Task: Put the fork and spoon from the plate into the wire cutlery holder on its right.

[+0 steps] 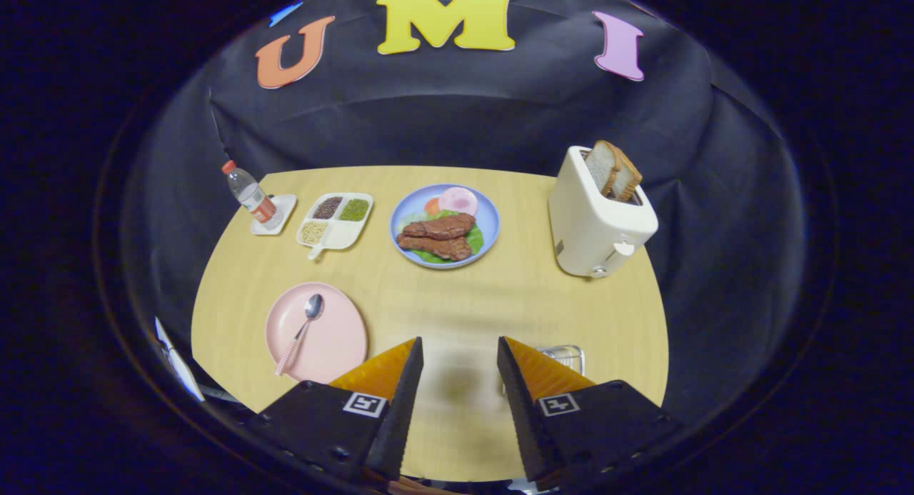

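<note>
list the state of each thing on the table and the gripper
gripper: open, fingers apart over bare table, holding nothing
metal spoon with pink handle: lying on round pink plate
wire cutlery holder: upright, partly hidden by a finger
clear plastic bottle: capped, upright
white toaster: bread sticking up

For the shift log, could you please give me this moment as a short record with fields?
gripper: gripper open, nothing between the fingers, bare table ahead
pink plate: pink plate beside one finger, holds the spoon
fork: none seen on the plate
wire holder: wire holder partly behind the other finger; contents cannot be told
beyond: food plate, toaster
</note>
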`<move>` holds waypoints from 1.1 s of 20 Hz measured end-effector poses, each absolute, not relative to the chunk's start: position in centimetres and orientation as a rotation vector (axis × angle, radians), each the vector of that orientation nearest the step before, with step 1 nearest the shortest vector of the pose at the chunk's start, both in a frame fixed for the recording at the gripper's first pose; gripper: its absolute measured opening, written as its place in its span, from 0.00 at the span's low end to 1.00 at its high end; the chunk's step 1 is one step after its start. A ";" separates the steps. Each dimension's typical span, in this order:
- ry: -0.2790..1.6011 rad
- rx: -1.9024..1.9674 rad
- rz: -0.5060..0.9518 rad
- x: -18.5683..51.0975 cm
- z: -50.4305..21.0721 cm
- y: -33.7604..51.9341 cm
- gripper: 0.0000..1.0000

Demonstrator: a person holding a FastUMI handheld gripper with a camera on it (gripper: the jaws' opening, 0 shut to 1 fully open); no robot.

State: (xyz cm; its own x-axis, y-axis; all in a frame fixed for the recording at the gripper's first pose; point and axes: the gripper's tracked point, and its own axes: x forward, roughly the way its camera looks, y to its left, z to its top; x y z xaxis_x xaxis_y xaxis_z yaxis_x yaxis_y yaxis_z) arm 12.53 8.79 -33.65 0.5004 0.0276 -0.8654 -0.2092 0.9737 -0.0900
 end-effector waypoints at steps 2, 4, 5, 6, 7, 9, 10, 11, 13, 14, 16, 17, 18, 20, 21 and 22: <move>1.024 -0.196 0.186 11.7 -34.3 11.5 0.77; 1.013 -0.169 0.199 10.7 -35.1 14.0 0.83; 1.012 -0.143 0.203 10.0 -35.6 15.5 0.87; 1.006 -0.118 0.201 9.7 -36.0 16.8 0.88; 0.998 -0.096 0.203 9.4 -36.5 18.1 0.89; 0.982 -0.078 0.234 8.5 -37.7 20.7 0.89; 0.976 -0.084 0.242 8.2 -38.5 21.9 0.90; 0.976 -0.081 0.254 7.7 -39.2 23.0 0.90; 0.991 -0.074 0.271 6.5 -40.9 25.5 0.91; 0.996 -0.068 0.278 6.0 -41.6 26.6 0.91; 1.011 -0.063 0.261 5.4 -43.5 27.9 0.90; 1.020 -0.058 0.239 5.2 -44.5 28.4 0.90; 1.021 -0.055 0.213 5.1 -45.3 28.7 0.90; 1.011 -0.051 0.164 5.3 -46.8 29.0 0.91; 1.015 -0.037 0.149 5.2 -47.6 29.5 0.90; 1.021 -0.025 0.127 5.1 -48.3 29.8 0.90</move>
State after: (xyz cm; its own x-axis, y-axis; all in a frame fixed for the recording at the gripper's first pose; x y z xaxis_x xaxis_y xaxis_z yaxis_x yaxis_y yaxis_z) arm 5.13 29.76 -48.33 0.5156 0.0940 -0.8517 -0.1175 0.9923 0.0384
